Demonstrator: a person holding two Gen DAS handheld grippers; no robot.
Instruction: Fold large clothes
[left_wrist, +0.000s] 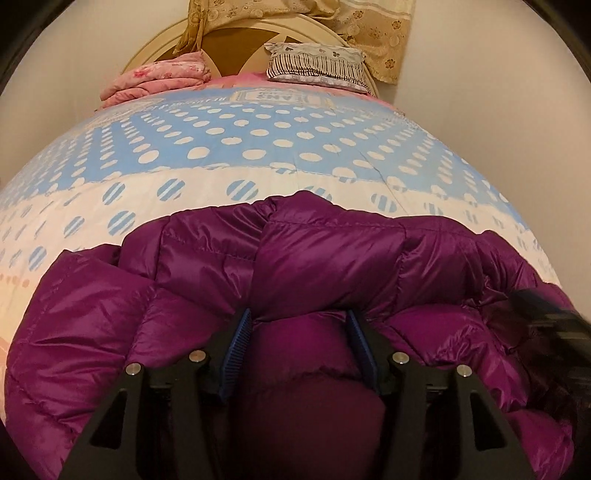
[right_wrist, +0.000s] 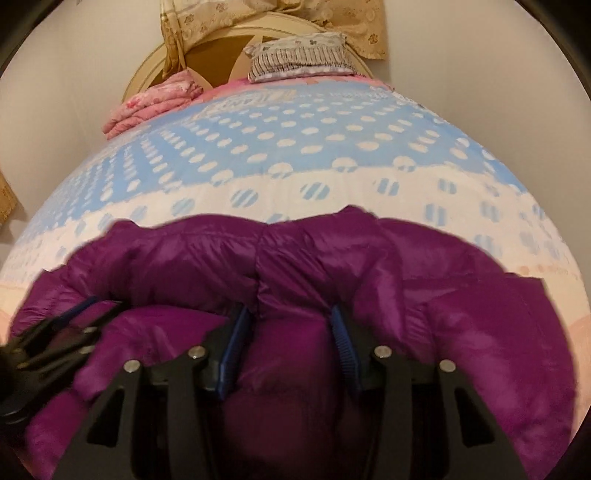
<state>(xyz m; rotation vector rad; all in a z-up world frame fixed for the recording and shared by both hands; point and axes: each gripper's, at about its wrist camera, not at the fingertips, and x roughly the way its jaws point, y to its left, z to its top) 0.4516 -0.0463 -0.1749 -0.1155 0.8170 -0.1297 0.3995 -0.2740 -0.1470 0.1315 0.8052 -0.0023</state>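
A shiny purple puffer jacket (left_wrist: 314, 258) lies bunched on the near part of a bed; it also fills the lower right wrist view (right_wrist: 424, 295). My left gripper (left_wrist: 297, 325) has its blue-padded fingers (left_wrist: 236, 350) closed on a thick puffy fold of the jacket. My right gripper (right_wrist: 288, 321) holds another thick fold between its blue pads (right_wrist: 341, 343). The right gripper shows blurred at the right edge of the left wrist view (left_wrist: 550, 325), and the left gripper at the left edge of the right wrist view (right_wrist: 55, 339).
The bed has a blue and white polka-dot cover (left_wrist: 258, 147). At the far end are a folded pink blanket (left_wrist: 159, 79), a striped pillow (left_wrist: 317, 64) and a round cream headboard (left_wrist: 236, 31) with beige cloth draped over it. White walls flank the bed.
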